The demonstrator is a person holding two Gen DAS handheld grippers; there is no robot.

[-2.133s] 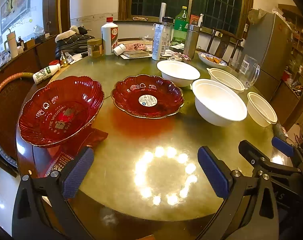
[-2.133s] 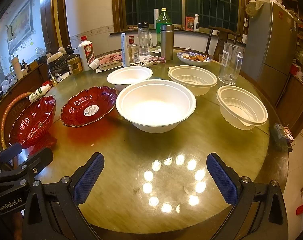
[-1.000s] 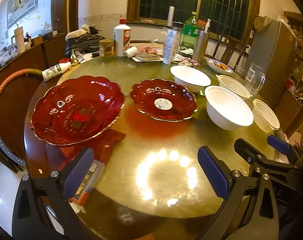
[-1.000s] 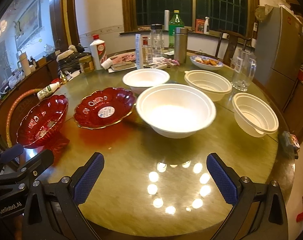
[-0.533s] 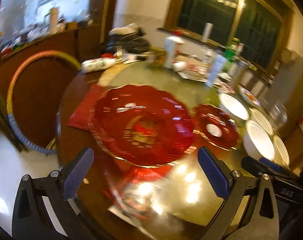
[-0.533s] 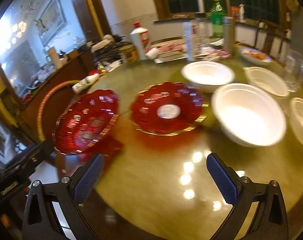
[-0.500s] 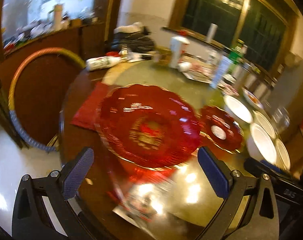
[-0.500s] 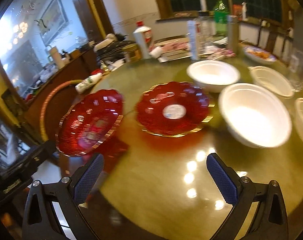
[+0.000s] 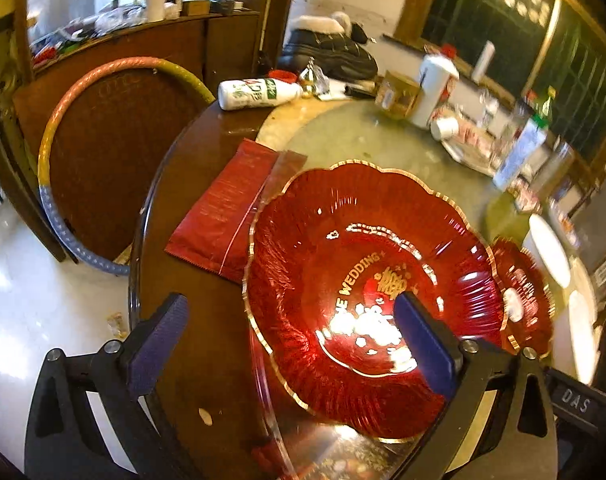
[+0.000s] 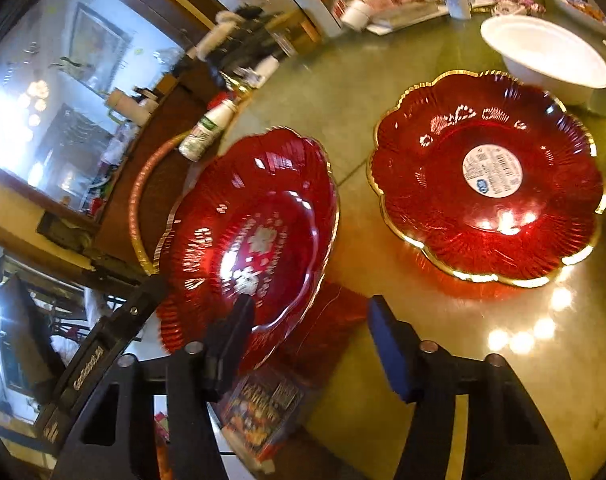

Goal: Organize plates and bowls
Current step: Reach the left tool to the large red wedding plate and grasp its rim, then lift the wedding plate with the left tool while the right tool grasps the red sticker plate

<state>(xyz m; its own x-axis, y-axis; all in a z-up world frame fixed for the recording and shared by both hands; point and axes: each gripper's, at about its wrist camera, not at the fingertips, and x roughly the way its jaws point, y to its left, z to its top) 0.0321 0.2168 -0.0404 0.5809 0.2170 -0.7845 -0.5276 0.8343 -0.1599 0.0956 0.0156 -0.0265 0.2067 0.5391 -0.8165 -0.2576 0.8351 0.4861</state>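
Large red scalloped plate (image 9: 367,280) with gold rim and wedding lettering, left gripper (image 9: 291,344) open astride its near edge, right gripper (image 10: 309,332) open at its other edge, smaller red plate (image 10: 487,176) just beside, sticker at centre, white bowl (image 10: 543,56) beyond it, empty.

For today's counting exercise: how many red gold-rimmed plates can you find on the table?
2. The wedding plate sits at the table's near edge, in front of both tools; the plate with the round sticker lies beside it, toward the white bowl. None looks hidden.
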